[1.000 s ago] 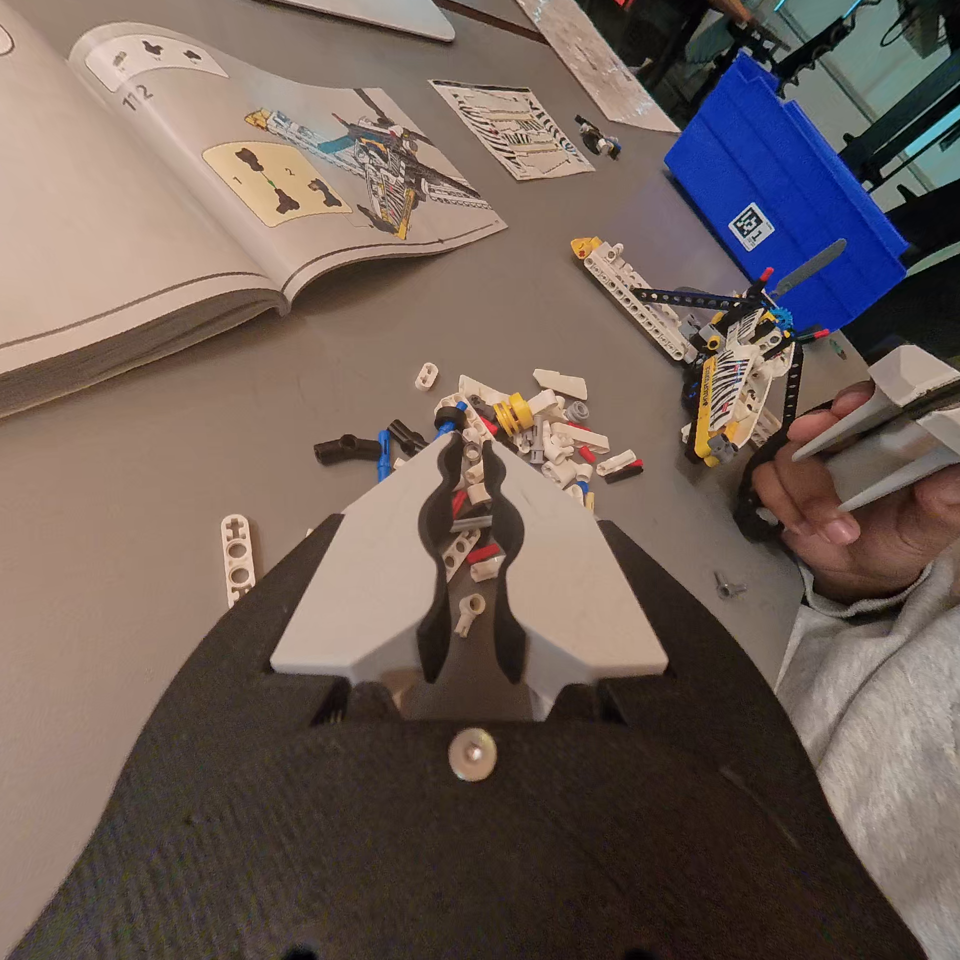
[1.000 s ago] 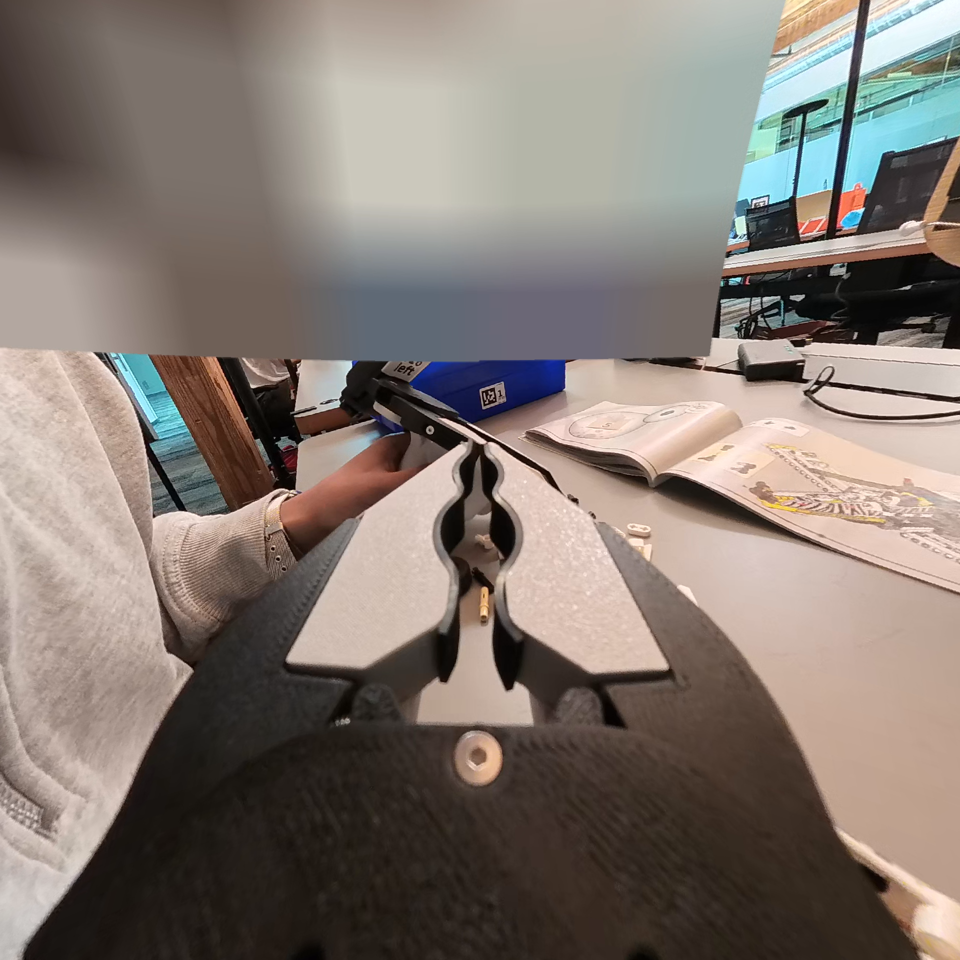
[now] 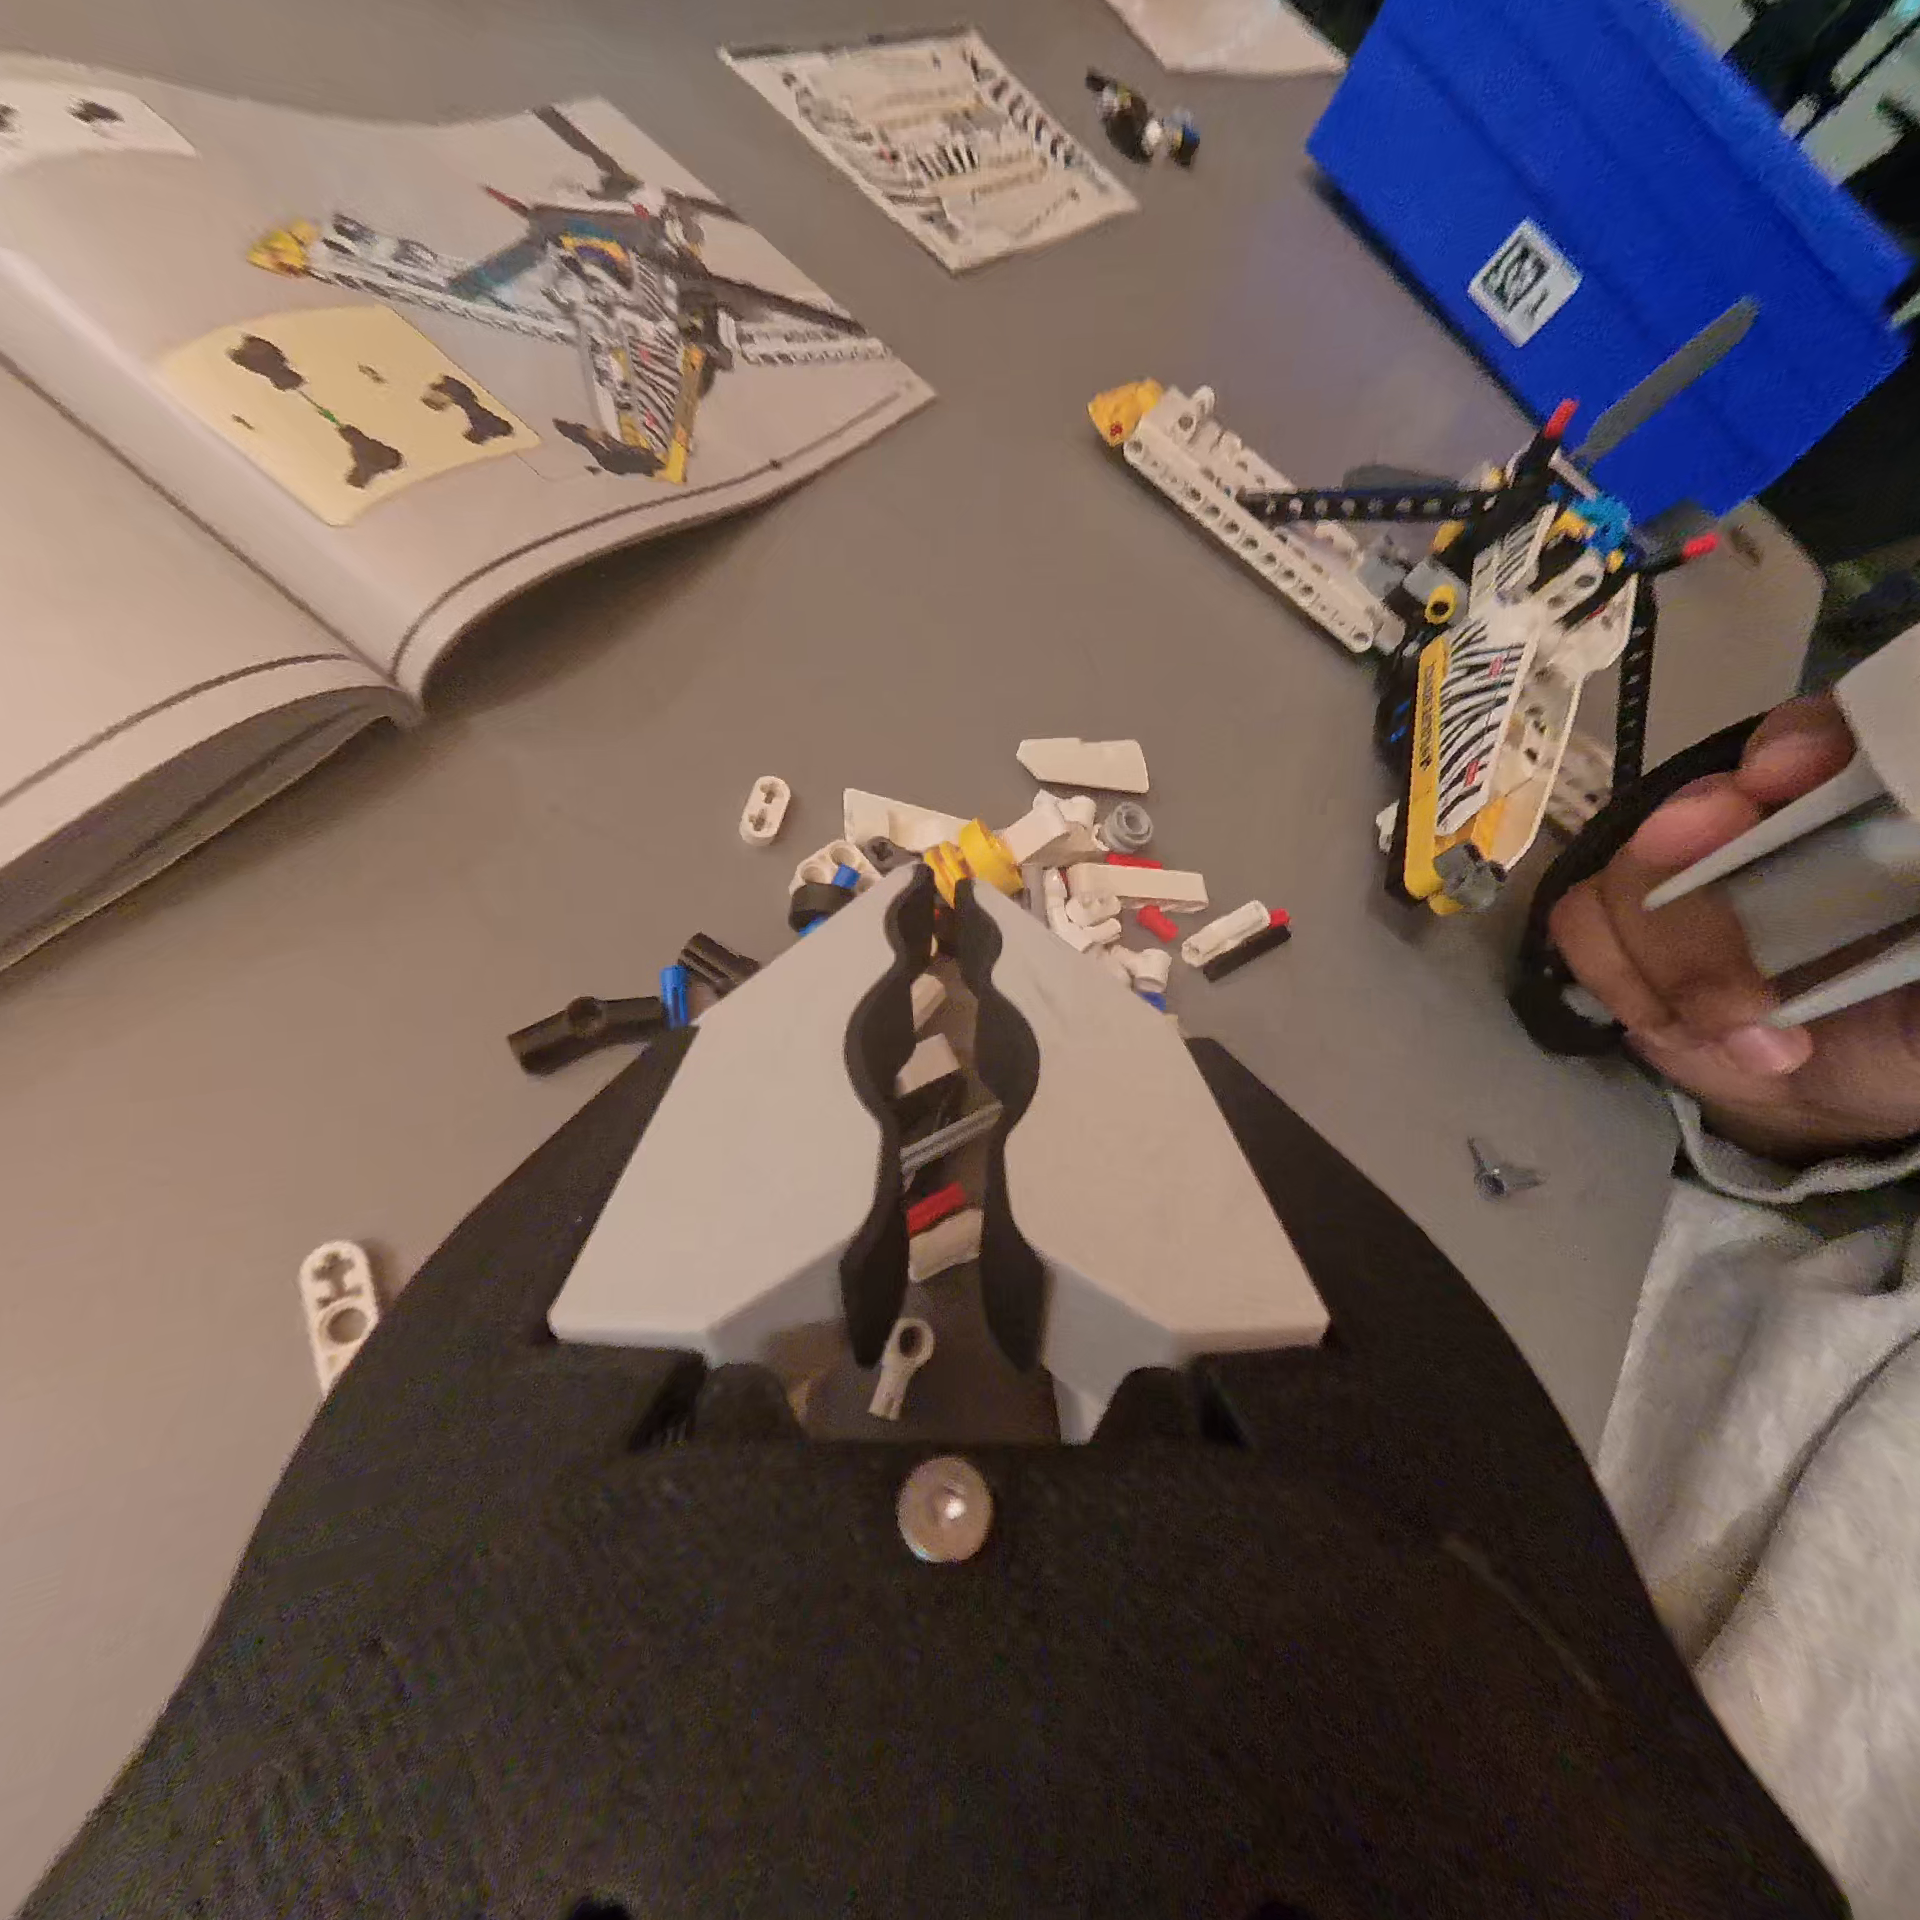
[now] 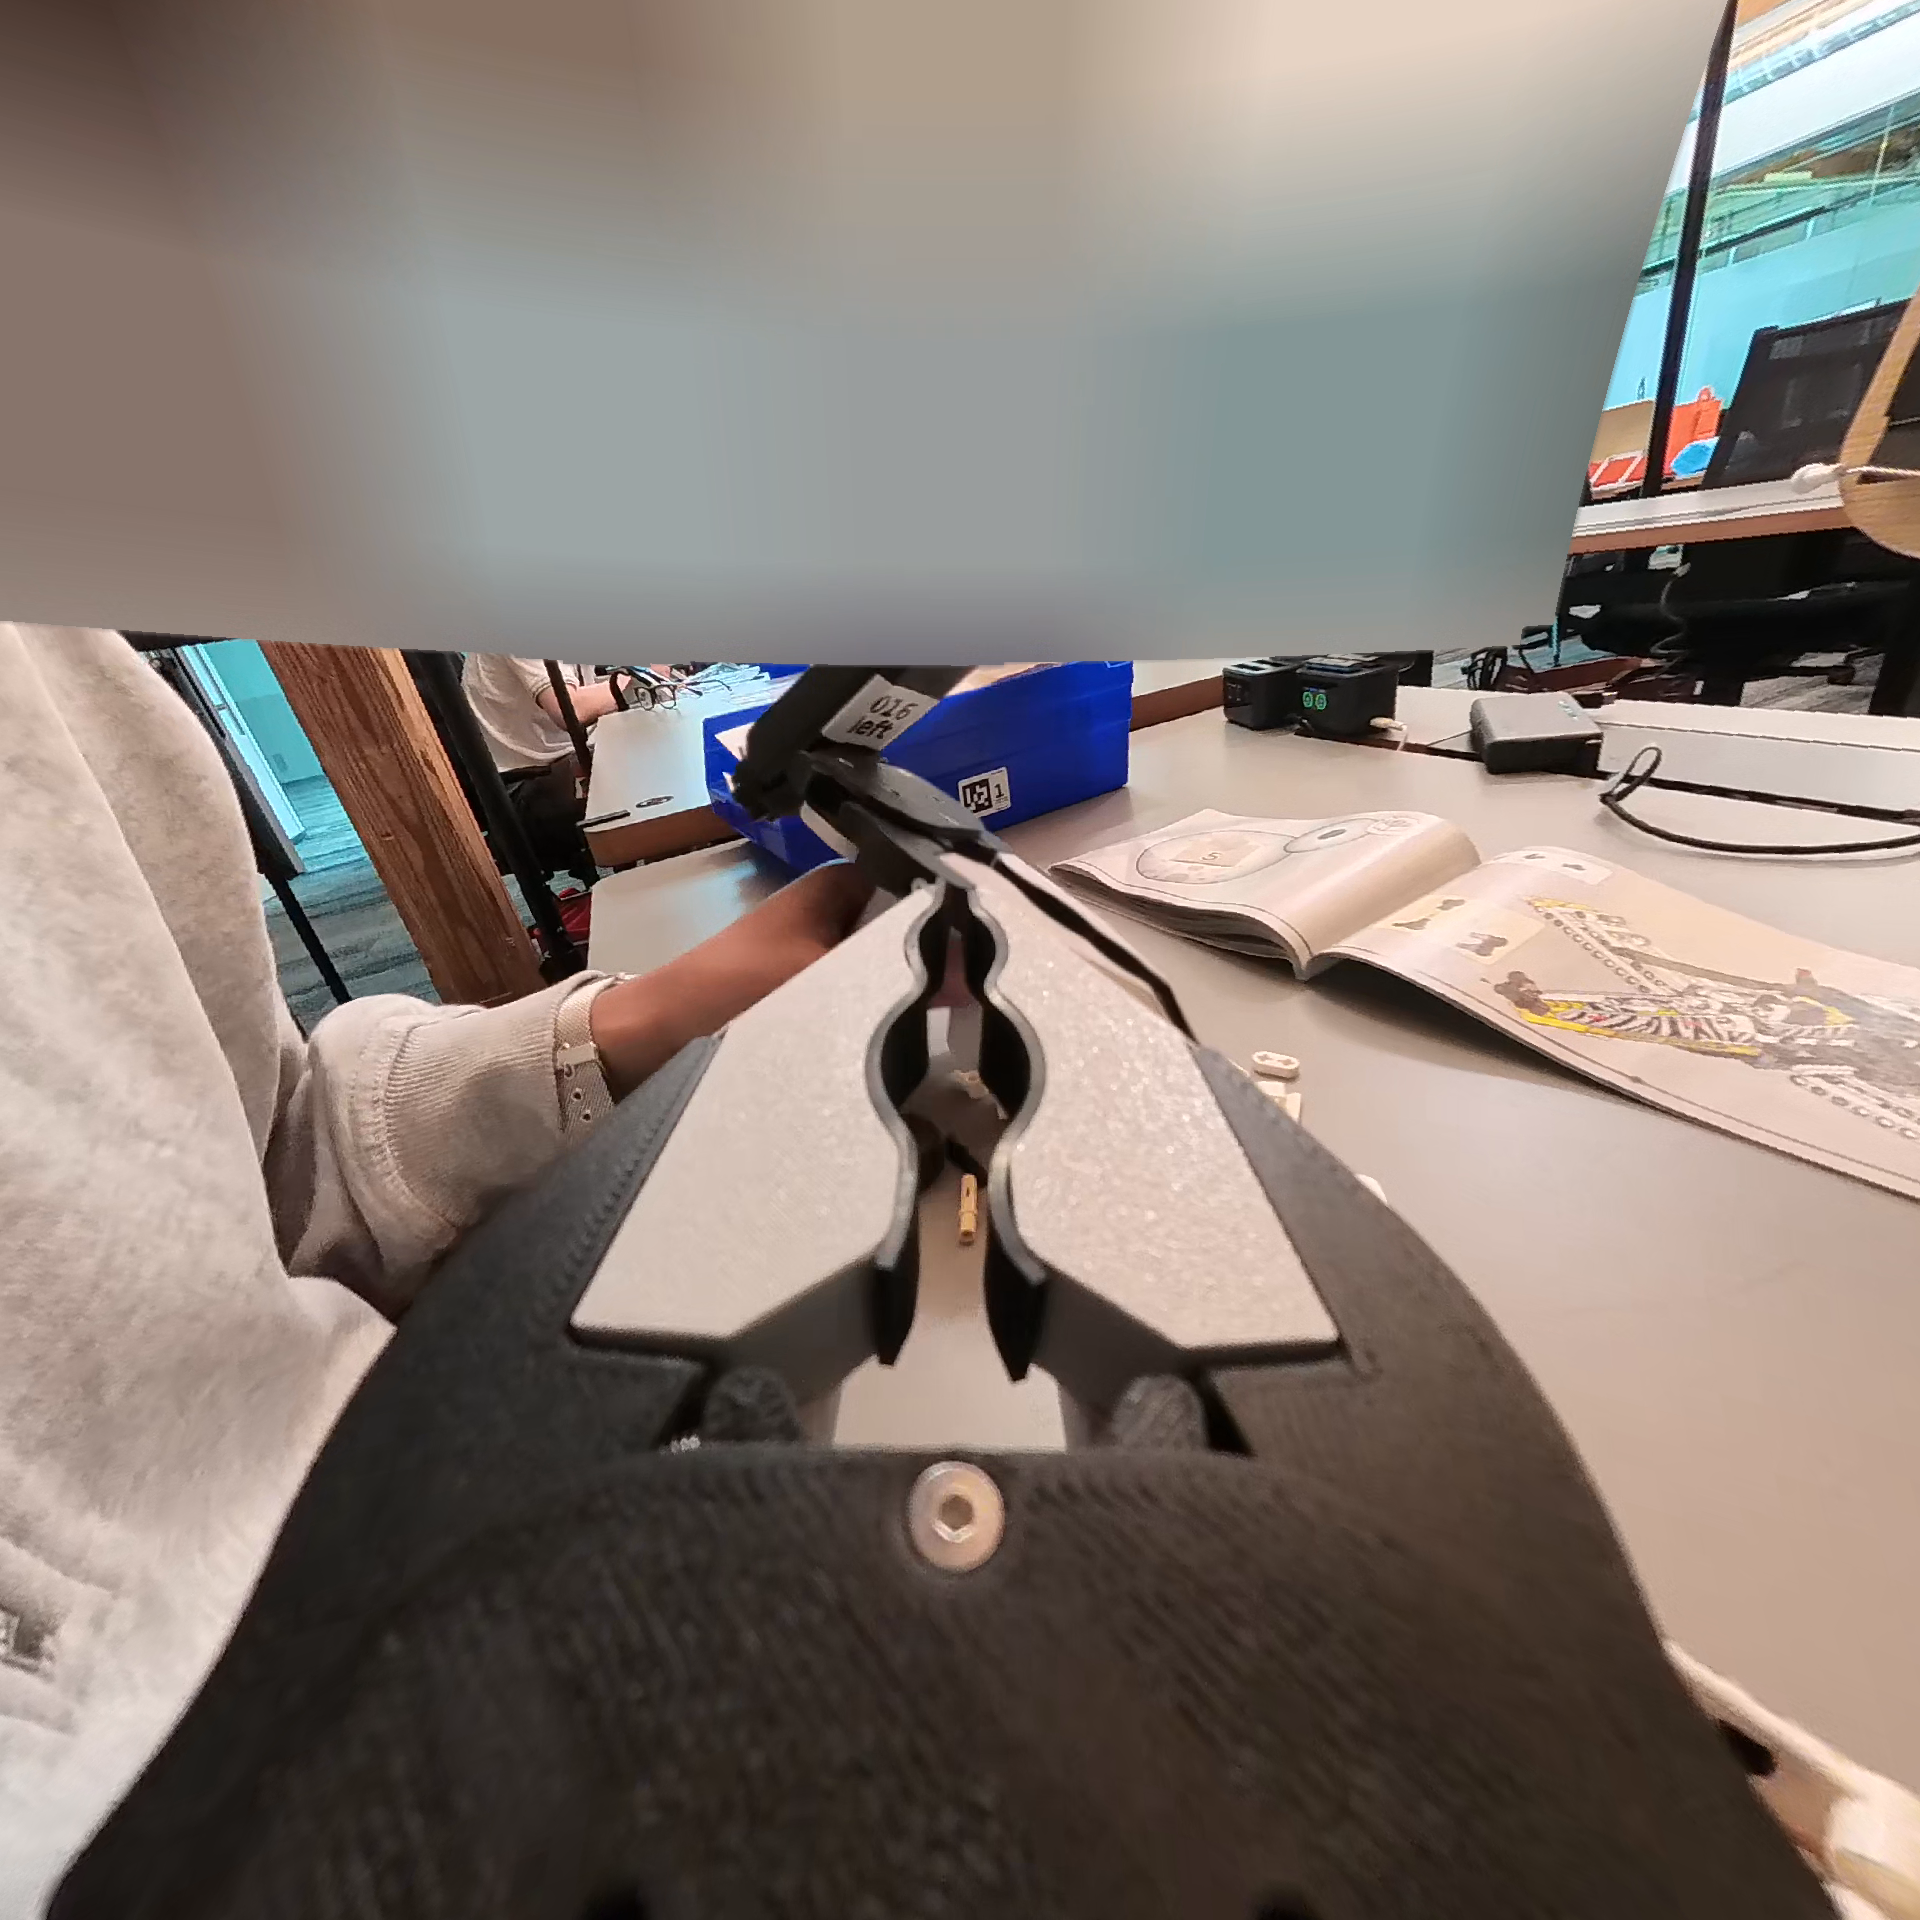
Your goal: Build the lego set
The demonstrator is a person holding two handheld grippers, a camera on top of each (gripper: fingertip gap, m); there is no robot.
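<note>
Left grey two-finger gripper (image 3: 940,883) hovers over loose pile of small plastic bricks (image 3: 1060,883), fingertips nearly together, grasping nothing visible. Right gripper (image 4: 951,902) likewise clenched, empty.

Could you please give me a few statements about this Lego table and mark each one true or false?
1. The instruction booklet lies open on the table. True.
2. The blue bin is red. False: it is blue.
3. The left gripper points at the pile of loose pieces. True.
4. The partly built model stands on the booklet. False: it stands on the bare table, near the bin.
5. The sticker sheet lies inside the bin. False: it lies on the table.
</note>
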